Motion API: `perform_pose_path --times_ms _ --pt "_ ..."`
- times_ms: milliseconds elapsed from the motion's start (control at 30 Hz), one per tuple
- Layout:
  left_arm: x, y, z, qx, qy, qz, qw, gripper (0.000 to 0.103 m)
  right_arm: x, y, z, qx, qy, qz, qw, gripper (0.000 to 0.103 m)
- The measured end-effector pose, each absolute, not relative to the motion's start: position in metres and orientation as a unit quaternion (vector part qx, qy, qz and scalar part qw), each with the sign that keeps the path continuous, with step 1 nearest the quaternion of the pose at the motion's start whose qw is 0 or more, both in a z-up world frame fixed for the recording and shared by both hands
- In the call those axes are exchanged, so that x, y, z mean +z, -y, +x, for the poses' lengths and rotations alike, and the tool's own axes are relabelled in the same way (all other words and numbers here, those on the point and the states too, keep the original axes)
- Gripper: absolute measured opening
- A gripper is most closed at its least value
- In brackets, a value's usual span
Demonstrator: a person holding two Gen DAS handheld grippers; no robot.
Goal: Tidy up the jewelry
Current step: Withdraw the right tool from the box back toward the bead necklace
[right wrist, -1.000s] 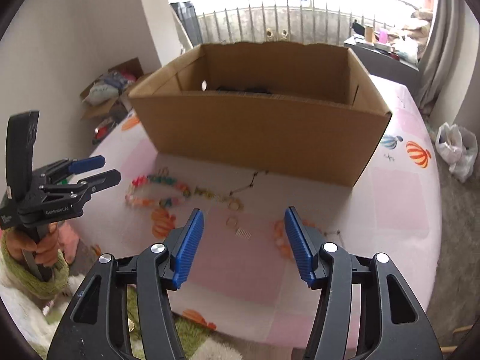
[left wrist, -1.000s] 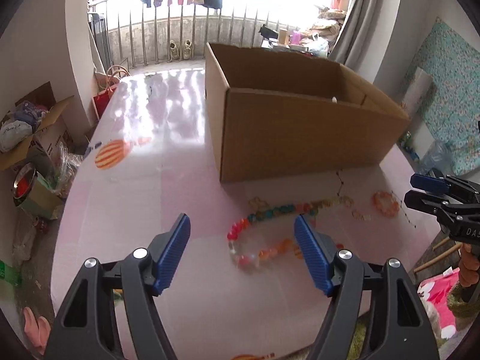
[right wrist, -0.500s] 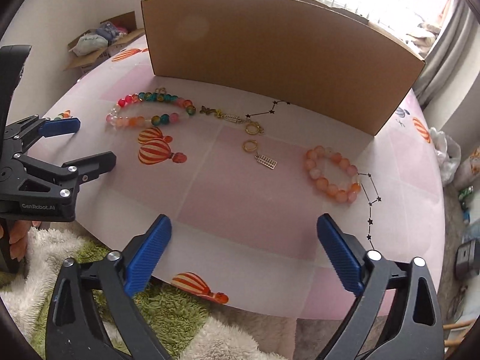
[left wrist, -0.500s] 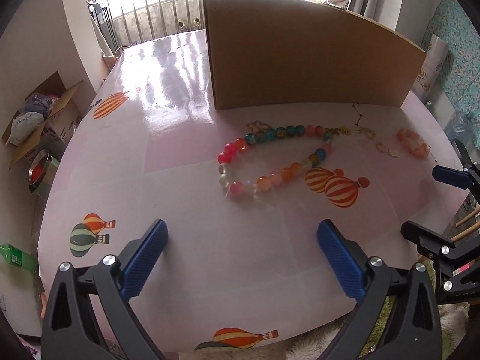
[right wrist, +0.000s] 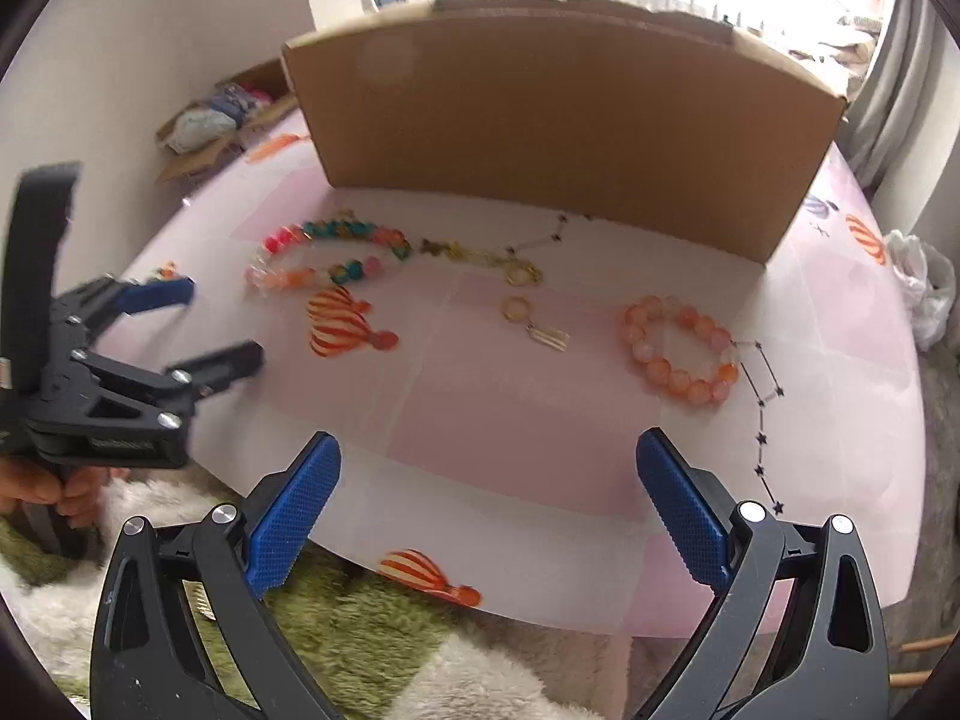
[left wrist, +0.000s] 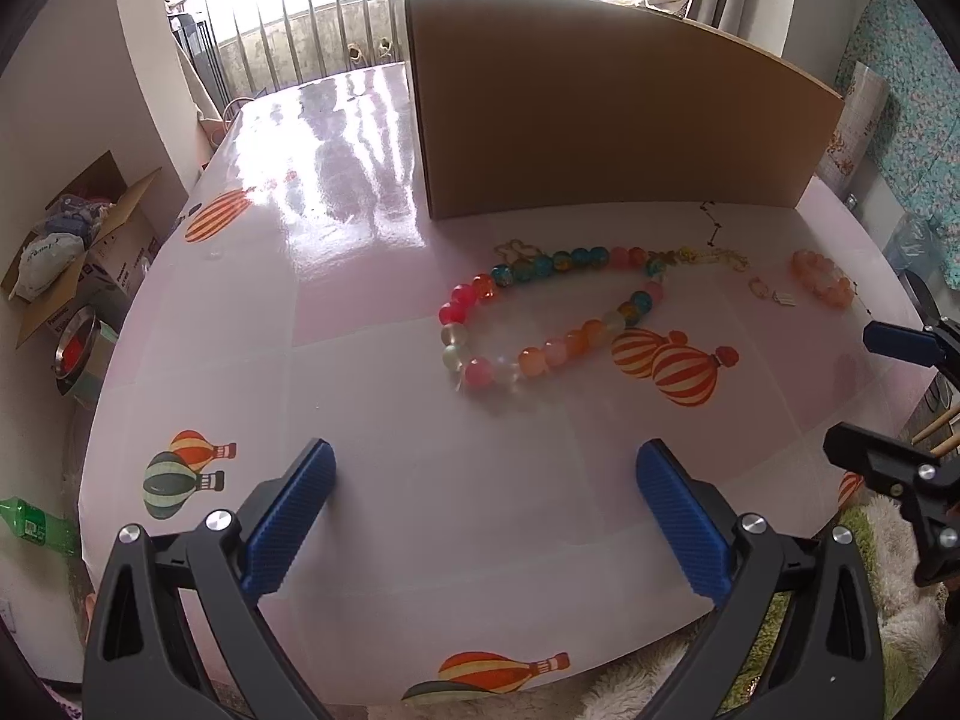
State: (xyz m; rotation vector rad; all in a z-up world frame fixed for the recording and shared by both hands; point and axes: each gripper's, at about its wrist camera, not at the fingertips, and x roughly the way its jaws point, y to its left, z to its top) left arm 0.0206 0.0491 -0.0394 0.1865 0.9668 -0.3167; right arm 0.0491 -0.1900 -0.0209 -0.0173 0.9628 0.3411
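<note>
A multicoloured bead necklace (left wrist: 540, 318) lies on the pink table in front of a cardboard box (left wrist: 600, 114); it also shows in the right wrist view (right wrist: 324, 258). An orange bead bracelet (right wrist: 678, 354) lies to the right, also in the left wrist view (left wrist: 822, 279). A gold chain with rings (right wrist: 486, 258), a gold ring with a tag (right wrist: 534, 324) and a black star chain (right wrist: 762, 414) lie between and beside them. My left gripper (left wrist: 486, 516) is open and empty, short of the necklace. My right gripper (right wrist: 489, 510) is open and empty, near the table's front edge.
The cardboard box (right wrist: 564, 120) stands at the back of the table (right wrist: 492, 420). A green rug (right wrist: 360, 630) lies below the front edge. Cluttered boxes (left wrist: 78, 252) sit on the floor at the left. A window with railings (left wrist: 336, 18) is behind.
Both grippers have dropped lower and pulled back from the box, and their jaws have opened wider. The jewelry has not moved.
</note>
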Motion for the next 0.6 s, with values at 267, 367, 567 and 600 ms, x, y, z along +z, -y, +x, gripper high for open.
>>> perform_pose_path --times_ms 267,367,567,600 --pt "-0.006 -0.078 0.031 -0.167 -0.396 0.006 0.903 0.086 0.018 0.175 0.054 0.228 -0.382 0.062 0.894 0.08" --pt "-0.009 -0.074 0.045 -0.16 -0.402 0.012 0.902 0.067 0.013 0.168 0.072 0.229 -0.404 0.095 0.881 0.064" --pt "-0.032 -0.057 0.06 -0.167 -0.442 0.051 0.88 0.043 0.011 0.162 0.08 0.223 -0.415 0.124 0.873 0.055" --pt "-0.033 -0.054 0.057 -0.164 -0.434 0.067 0.883 0.043 0.011 0.161 0.079 0.222 -0.414 0.12 0.875 0.054"
